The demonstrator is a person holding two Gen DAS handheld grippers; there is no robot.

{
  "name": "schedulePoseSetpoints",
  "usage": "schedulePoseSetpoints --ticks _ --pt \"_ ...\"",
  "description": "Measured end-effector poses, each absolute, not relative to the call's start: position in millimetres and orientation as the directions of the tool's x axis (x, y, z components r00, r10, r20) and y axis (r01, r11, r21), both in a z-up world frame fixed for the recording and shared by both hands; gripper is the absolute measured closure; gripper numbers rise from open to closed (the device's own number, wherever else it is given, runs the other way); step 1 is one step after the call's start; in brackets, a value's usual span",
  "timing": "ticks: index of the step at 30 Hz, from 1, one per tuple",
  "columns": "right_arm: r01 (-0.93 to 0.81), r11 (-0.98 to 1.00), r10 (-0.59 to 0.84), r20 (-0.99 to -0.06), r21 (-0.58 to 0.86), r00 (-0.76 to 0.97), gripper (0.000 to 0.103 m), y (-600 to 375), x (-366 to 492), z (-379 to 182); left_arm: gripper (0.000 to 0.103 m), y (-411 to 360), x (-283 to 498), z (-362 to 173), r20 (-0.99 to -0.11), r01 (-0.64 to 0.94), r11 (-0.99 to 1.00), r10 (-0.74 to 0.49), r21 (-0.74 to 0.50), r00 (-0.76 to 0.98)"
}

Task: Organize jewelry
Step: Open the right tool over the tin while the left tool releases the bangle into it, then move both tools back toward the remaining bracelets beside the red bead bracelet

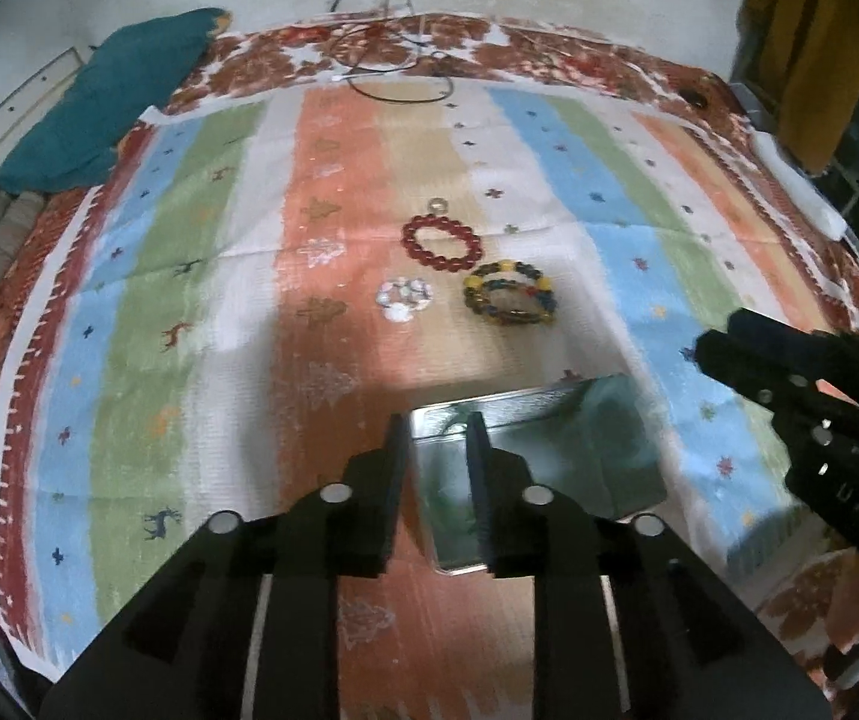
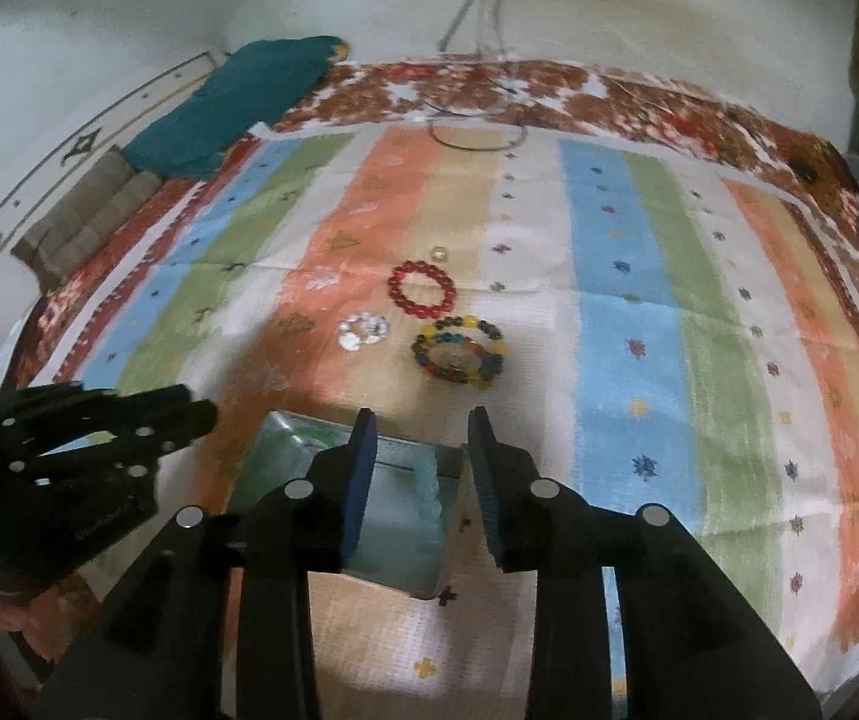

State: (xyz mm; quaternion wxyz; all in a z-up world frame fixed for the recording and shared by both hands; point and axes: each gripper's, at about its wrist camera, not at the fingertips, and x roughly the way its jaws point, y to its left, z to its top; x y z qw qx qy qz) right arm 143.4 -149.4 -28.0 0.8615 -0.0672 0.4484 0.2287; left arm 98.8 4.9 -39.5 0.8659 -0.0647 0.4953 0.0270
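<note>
On the striped cloth lie a red bead bracelet (image 1: 442,242) (image 2: 422,288), a multicoloured bead bracelet (image 1: 511,292) (image 2: 459,351), a clear crystal bracelet (image 1: 403,298) (image 2: 363,329) and a small ring (image 1: 440,204) (image 2: 440,252). A shiny metal tin (image 1: 579,450) (image 2: 405,540) sits nearest me, open, with a pale green bead strand (image 2: 432,495) inside. My left gripper (image 1: 436,426) is open over the tin's left wall, holding nothing. My right gripper (image 2: 422,420) is open above the tin, empty. Each gripper shows in the other's view: the right one (image 1: 801,396), the left one (image 2: 129,426).
The striped cloth (image 1: 189,300) covers a bed. A teal cloth (image 1: 105,114) (image 2: 237,102) lies at the far left corner. Cables (image 1: 399,78) (image 2: 477,120) lie at the far edge by the wall. A yellow garment (image 1: 813,48) hangs at the right.
</note>
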Motion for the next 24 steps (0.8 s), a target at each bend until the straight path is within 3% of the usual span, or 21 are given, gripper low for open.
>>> schedulePoseSetpoints --ticks 6,12,24 --pt "-0.403 0.909 0.302 -0.827 0.101 0.474 0.071 -159.6 158.9 -35.8 0.068 24.0 101.4 -38.7 -0.858 -0.185 0.978 0.015 -0.093 0.514" --pt "-0.391 0.916 0.269 -0.853 0.085 0.446 0.062 -158.4 172.2 -45.3 0.056 29.6 110.9 -41.3 -0.862 -0.199 0.977 0.031 -0.082 0.506" --pt "-0.397 0.917 0.221 -0.882 0.043 0.416 0.049 -144.5 195.6 -55.6 0.047 41.8 144.0 -49.6 -0.876 -0.225 0.974 0.076 -0.038 0.475"
